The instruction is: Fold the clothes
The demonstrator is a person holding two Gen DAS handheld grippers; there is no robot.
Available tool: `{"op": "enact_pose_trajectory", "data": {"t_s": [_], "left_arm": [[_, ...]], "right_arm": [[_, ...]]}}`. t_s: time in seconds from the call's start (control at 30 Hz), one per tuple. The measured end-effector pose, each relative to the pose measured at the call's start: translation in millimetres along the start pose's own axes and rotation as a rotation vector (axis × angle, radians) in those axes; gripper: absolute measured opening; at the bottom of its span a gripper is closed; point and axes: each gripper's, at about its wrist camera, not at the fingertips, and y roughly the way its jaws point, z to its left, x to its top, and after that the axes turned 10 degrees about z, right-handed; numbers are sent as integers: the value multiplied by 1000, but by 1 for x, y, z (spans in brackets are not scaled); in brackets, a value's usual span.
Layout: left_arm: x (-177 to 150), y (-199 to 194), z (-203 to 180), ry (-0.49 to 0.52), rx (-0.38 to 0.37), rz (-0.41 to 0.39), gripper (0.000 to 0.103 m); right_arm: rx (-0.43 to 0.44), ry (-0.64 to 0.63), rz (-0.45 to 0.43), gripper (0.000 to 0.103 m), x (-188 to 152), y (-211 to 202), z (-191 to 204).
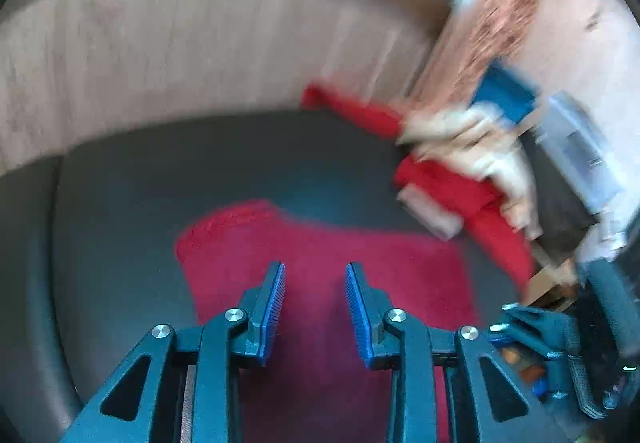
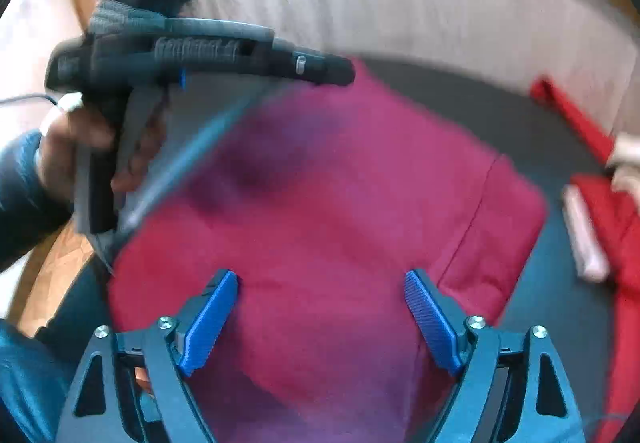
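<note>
Here, left gripper (image 1: 316,279) fingers part-open, empty, right gripper (image 2: 320,283) fingers wide, empty, over magenta garment (image 2: 340,183).

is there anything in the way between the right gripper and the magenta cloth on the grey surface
Nothing visible. The right gripper hangs open directly over the magenta cloth, with bare fabric between its fingers. The left gripper crosses the cloth's far edge, well off that path.

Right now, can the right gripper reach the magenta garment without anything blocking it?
Probably yes. The right gripper hangs open right above the magenta garment, and nothing lies between its fingers and the cloth; the red clothes sit off to the side.
</note>
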Motion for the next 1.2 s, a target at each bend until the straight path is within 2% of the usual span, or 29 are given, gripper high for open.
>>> {"op": "enact_pose_trajectory", "data": {"t_s": [0.07, 0.17, 0.33, 0.43, 0.53, 0.6, 0.67, 0.73, 0.83, 0.93, 0.97, 1.07, 1.13, 1.2], "left_arm": [[2, 25, 7, -25, 35, 66, 30], [-1, 24, 11, -42, 30, 22, 30], [-5, 18, -1, -5, 102, 0, 30], [-9, -1, -1, -18, 120, -51, 30], [-19, -28, 9, -53, 96, -112, 31], [-34, -46, 23, -91, 54, -141, 33], [-51, -55, 43, -141, -21, -142, 36], [-69, -62, 61, -190, -100, -140, 43], [-95, -58, 81, -268, -242, -120, 51], [-110, -47, 87, -308, -337, -99, 55], [-111, -44, 87, -316, -371, -97, 57], [-110, -34, 82, -323, -458, -89, 63], [-105, -25, 75, -303, -475, -72, 65], [-98, -15, 67, -270, -446, -64, 67]], "right_arm": [[21, 15, -31, 91, -3, 0, -7], [25, 14, -38, 93, 0, 3, -7], [55, 1, -65, 100, -4, -1, -9], [62, -11, -74, 103, -19, -3, -6], [73, 3, -69, 103, -20, -11, -6], [110, 48, -89, 103, -18, -24, -14], [135, 112, -137, 103, -19, -39, -26], [163, 215, -170, 103, -25, -51, -52], [231, 392, -124, 103, -34, -42, -96], [312, 496, -35, 103, -37, -14, -123], [335, 513, -10, 103, -37, -4, -127], [407, 496, -27, 103, -24, 9, -122], [449, 461, -6, 103, -13, 20, -112], [424, 418, 15, 103, 1, 30, -99]]}}
